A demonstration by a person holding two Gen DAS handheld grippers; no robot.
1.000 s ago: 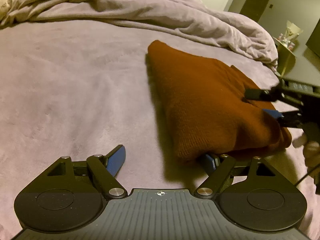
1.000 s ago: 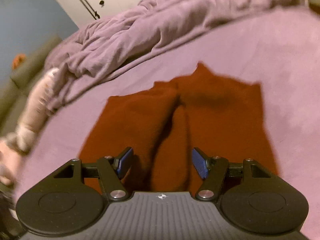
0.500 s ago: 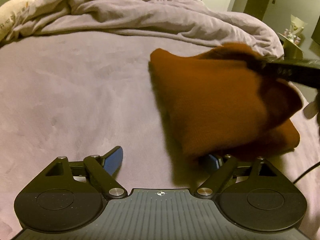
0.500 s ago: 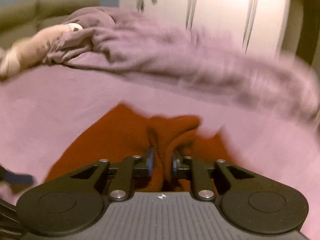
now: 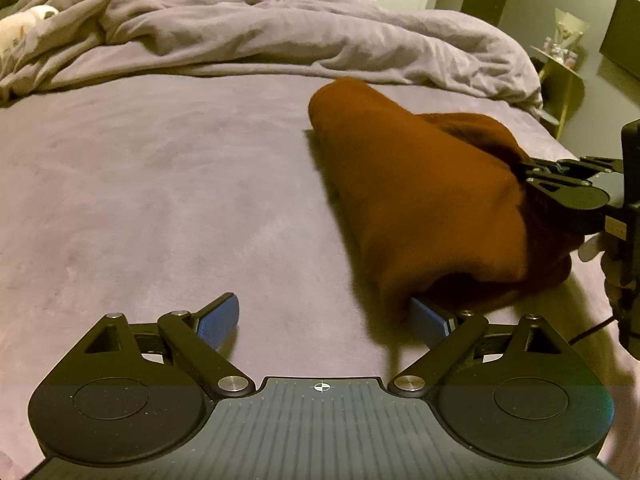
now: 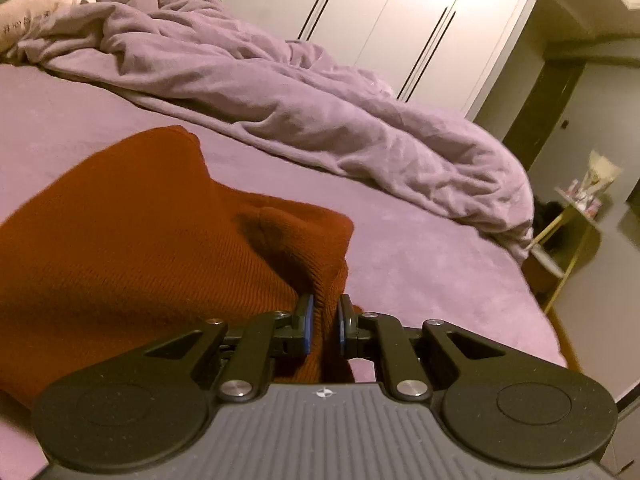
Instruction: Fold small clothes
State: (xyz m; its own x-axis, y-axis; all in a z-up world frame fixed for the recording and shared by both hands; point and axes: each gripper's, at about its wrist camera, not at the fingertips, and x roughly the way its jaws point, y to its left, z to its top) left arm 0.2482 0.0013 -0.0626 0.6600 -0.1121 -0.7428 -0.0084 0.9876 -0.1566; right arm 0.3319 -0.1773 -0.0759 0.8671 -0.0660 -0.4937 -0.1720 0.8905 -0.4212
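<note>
The rust-brown knit garment [image 5: 420,200] lies on the purple bed sheet [image 5: 160,200], on the near side of the rumpled duvet [image 5: 280,40] that runs across the far part of the bed. Its fabric is finely ribbed, thick and folded over on itself, so that one rounded fold edge points toward the duvet while the other end rises off the sheet in a bunched ridge.

The right gripper [image 6: 323,324] has its blue pads nearly together, pinching a gathered fold of that garment [image 6: 160,248] and holding it lifted. The left gripper [image 5: 324,320] sits wide open beside the garment, holding nothing; its left pad rests over bare sheet.

Its right pad is partly tucked under the garment's raised near edge, so its tip is hidden. Whether that pad touches the cloth cannot be told. The garment's underside is lost in shadow, and its exact type is unclear. Beyond the duvet stands a white wardrobe [image 6: 400,20].
</note>
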